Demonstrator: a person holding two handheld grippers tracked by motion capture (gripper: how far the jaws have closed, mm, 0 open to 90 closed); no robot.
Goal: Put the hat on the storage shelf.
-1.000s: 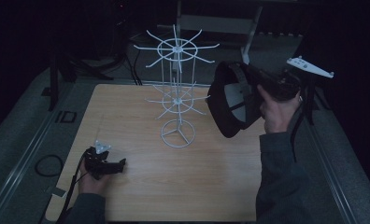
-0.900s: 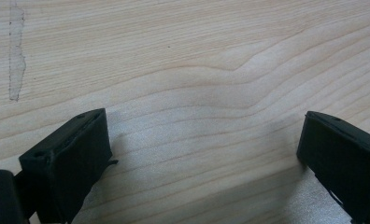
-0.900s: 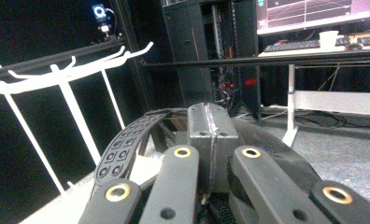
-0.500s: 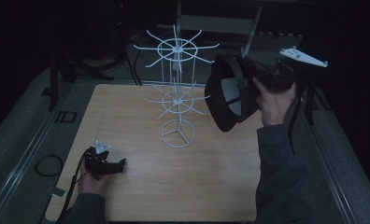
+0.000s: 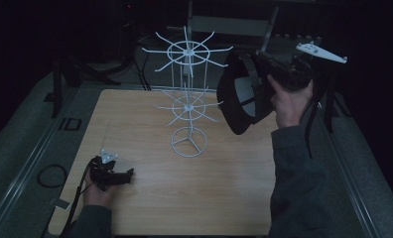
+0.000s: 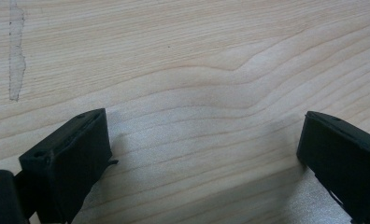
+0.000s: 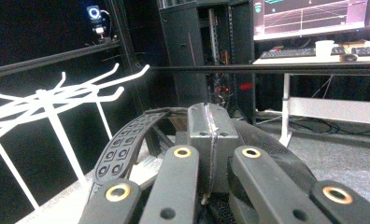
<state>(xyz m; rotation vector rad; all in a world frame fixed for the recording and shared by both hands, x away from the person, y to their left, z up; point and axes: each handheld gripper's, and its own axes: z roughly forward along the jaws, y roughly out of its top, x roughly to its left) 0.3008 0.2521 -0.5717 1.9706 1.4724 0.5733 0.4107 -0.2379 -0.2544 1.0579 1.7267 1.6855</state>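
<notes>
Black cap (image 5: 241, 94), apparently strap-backed, clamped in the right gripper (image 5: 279, 74).

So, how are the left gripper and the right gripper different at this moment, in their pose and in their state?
The left gripper lies low on the wooden table near the person's side, while the right gripper is raised in the air beside the white wire rack. The left gripper is open with nothing between its jaws; the right gripper is shut on a black cap. Both are black and each is held in one hand.
</notes>
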